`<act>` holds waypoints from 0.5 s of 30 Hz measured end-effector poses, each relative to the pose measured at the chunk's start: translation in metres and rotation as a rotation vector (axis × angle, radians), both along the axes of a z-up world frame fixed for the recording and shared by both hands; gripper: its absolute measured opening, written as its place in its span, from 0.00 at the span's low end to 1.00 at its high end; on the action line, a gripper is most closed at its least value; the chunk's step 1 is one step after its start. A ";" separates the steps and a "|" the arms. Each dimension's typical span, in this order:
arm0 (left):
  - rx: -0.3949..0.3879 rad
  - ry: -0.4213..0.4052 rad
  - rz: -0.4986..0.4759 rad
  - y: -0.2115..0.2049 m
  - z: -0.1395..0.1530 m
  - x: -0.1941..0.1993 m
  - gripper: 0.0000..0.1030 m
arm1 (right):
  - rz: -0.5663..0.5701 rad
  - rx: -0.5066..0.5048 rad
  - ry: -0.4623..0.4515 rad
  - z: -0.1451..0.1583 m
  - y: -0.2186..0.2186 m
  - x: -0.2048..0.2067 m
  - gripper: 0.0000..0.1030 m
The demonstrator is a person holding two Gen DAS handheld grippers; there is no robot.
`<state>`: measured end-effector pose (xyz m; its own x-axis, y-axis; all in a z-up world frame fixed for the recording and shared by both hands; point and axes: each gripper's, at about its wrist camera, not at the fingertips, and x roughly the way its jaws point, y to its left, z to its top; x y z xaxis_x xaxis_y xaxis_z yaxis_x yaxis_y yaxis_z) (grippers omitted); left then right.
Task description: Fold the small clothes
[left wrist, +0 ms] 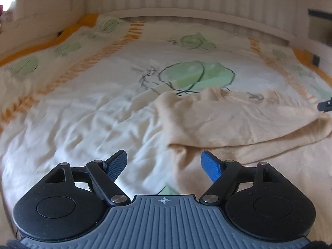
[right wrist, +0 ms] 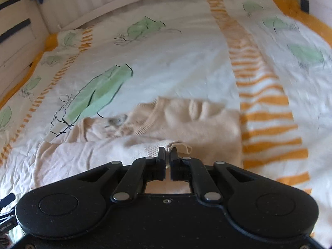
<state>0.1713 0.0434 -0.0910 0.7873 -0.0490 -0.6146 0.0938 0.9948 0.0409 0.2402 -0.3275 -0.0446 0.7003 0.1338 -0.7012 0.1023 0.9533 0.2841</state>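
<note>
Garment: small cream knit top (left wrist: 238, 120), lying on the bed cover (left wrist: 93, 114) at the near right in the left wrist view; ribbed neckline (right wrist: 145, 124) turned toward the far side.
Fold state: one layer already laid over another, doubled edge visible along the near side (left wrist: 249, 141); judged partway through, not yet a compact packet.
Right tool (right wrist: 168, 152): jaws closed down to a thin slit, pinching a ribbed bit of the knit, probably a cuff or hem corner (right wrist: 180, 145); gripped at an edge, presumably so the layer can be carried across without bunching.
Left tool (left wrist: 165, 161): jaws spread wide, nothing between them; blue pads (left wrist: 210, 166) poised just short of the near left fold of the top, likely placed there to take a second corner or pin the cloth.
Surface: soft bed cover with green leaf print and orange stripes (right wrist: 265, 103), wrinkled; give in the bedding likely to let cloth drag.
Blur: both views smeared, fine detail of the grip unclear.
Risk: single-point pinch may let the knit sag and skew the fold.
</note>
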 end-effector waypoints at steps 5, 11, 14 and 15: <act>0.101 0.052 -0.006 -0.019 -0.020 0.025 0.75 | 0.004 0.023 -0.006 -0.008 -0.006 -0.012 0.09; 0.110 0.034 0.085 -0.014 -0.027 0.037 0.75 | 0.013 0.038 0.006 -0.020 -0.012 -0.018 0.09; 0.050 0.060 0.144 0.002 -0.033 0.042 0.78 | 0.013 0.044 0.012 -0.022 -0.011 -0.017 0.09; 0.003 0.060 0.152 0.009 -0.035 0.042 0.78 | 0.012 0.046 0.009 -0.020 -0.011 -0.015 0.09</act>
<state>0.2132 0.0523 -0.1257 0.7471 0.0703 -0.6610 -0.0557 0.9975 0.0431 0.2249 -0.3383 -0.0645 0.6921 0.1745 -0.7003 0.0934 0.9405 0.3266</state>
